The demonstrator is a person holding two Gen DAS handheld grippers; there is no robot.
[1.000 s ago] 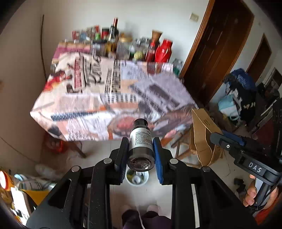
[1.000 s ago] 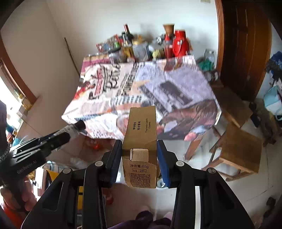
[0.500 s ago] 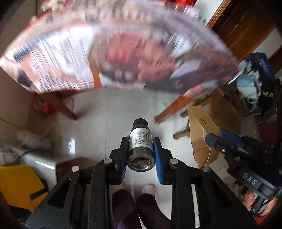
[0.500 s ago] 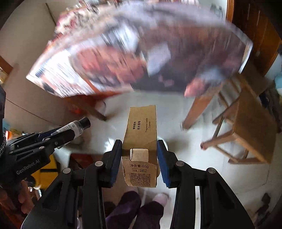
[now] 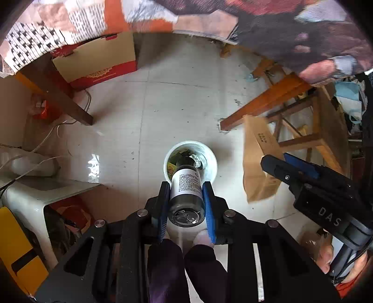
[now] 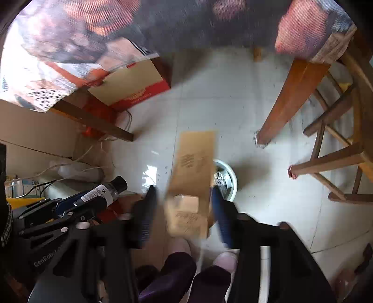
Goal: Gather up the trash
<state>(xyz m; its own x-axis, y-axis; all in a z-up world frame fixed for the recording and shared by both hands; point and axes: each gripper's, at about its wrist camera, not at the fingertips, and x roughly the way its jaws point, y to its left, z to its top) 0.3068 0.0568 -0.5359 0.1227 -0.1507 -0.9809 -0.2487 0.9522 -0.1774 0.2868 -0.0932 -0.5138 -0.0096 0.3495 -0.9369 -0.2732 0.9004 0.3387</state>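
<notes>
My left gripper (image 5: 186,198) is shut on a dark bottle with a white label (image 5: 185,186), held directly above a small white trash bin (image 5: 211,160) on the floor. The bin holds foil and scraps. My right gripper (image 6: 184,205) has its blue fingers spread apart, and the brown cardboard box (image 6: 192,179) between them is blurred and touches neither finger clearly. The box (image 5: 256,160) and right gripper (image 5: 291,167) show at right in the left wrist view. The bin (image 6: 227,179) lies just right of the box.
The cloth-covered table (image 5: 209,16) overhangs the top. Wooden table legs (image 5: 263,105) and a wooden stool (image 6: 338,144) stand right. A red and tan box (image 5: 98,60) sits under the table. A white appliance (image 5: 30,198) and cables are left. My feet (image 5: 186,268) are below.
Both grippers have tilted down from the table to the floor and the bin. The right gripper's fingers have spread away from the cardboard box. The left still grips the bottle.
</notes>
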